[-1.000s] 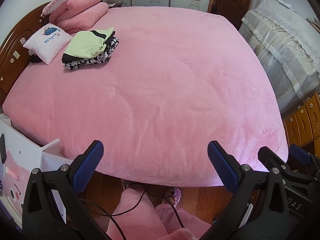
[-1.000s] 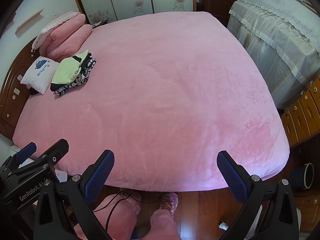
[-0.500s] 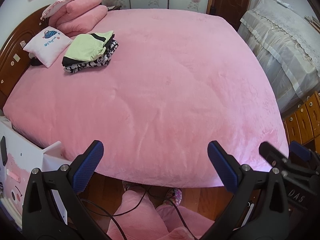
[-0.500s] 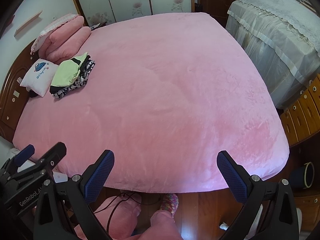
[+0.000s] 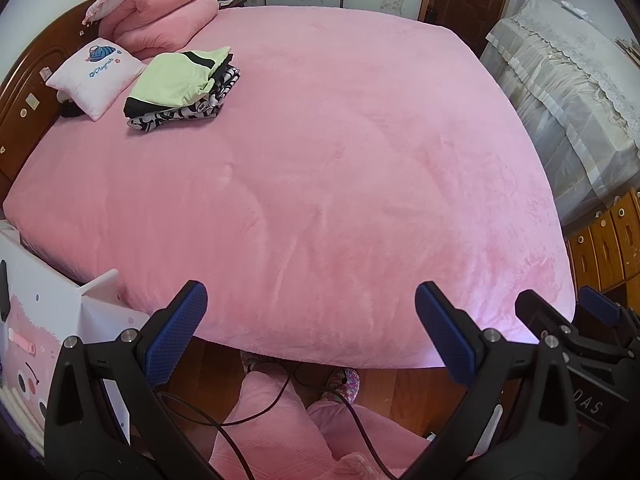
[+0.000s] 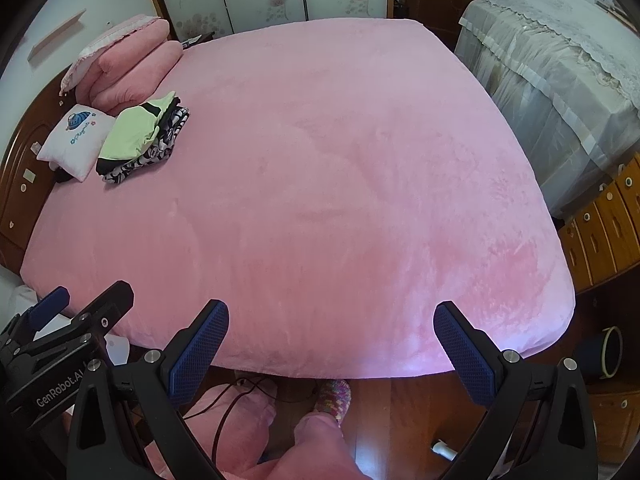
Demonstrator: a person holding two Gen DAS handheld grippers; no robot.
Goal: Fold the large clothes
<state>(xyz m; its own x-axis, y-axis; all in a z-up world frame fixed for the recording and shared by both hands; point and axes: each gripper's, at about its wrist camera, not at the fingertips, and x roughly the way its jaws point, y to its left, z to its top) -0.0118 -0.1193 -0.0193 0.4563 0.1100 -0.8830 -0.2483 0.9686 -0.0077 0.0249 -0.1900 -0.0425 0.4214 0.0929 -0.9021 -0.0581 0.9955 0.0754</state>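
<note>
Both tools are held at the foot of the bed (image 5: 340, 168), above its near edge. The left tongs (image 5: 307, 326) are spread wide and nothing is gripped in them; the right tongs (image 6: 331, 340) are likewise wide apart and empty. The only garments seen are a folded stack of clothes (image 5: 182, 86), green on top of black-and-white, lying far off by the small white pillow (image 5: 94, 76) near the headboard. No unfolded garment is spread on the bed, so a pause between pieces is judged. Next, a fresh large garment would have to be fetched and laid flat; none is in view.
</note>
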